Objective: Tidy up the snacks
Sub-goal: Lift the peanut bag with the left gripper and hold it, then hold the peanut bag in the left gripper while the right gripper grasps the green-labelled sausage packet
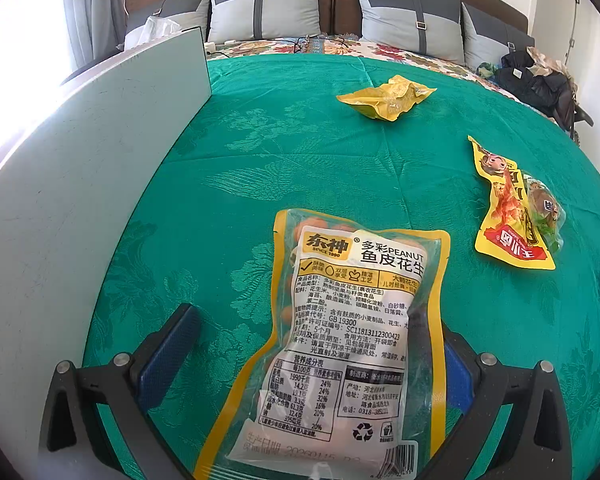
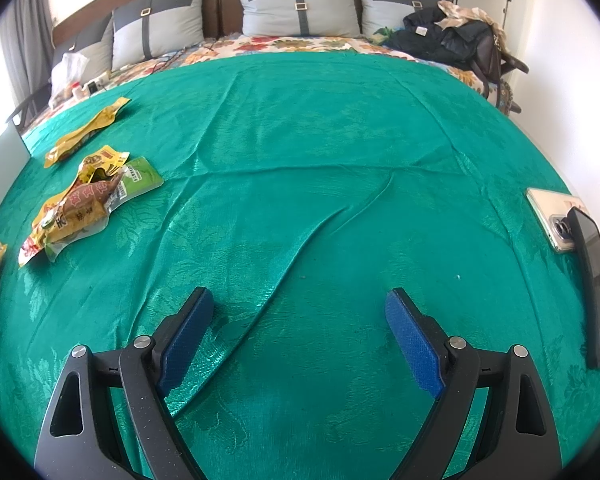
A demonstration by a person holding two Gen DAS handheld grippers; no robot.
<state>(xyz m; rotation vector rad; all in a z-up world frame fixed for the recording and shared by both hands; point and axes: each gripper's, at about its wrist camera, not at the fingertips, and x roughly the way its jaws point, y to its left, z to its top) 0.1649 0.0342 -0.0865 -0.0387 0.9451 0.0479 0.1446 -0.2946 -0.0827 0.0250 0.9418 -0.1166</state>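
Snacks lie scattered on a green patterned cloth (image 2: pixel 300 128) spread over a bed, and we judge the tidying to be at an early stage. We see the left gripper (image 1: pixel 312 344) angled down at a peanut packet (image 1: pixel 352 320), a clear bag with a yellow border and printed label. The packet lies lengthwise between the two blue pads, which stand wide; its right edge covers the right pad, so we cannot tell whether that pad touches it, but the left pad is clearly apart from it, so nothing is grasped yet. Farther off sits a crumpled yellow wrapper (image 1: pixel 386 98), and to the right a small heap of yellow and red packets (image 1: pixel 514 216), one overlapping another. A pale flat panel (image 1: pixel 80 184) runs along the left edge of the cloth; we cannot tell whether it belongs to a container for the snacks. The right gripper (image 2: pixel 300 320) hangs over bare cloth with its jaws released and empty. Two phones (image 2: pixel 572 240) rest at the far right edge. No snack looks sorted; every packet appears left to gather.
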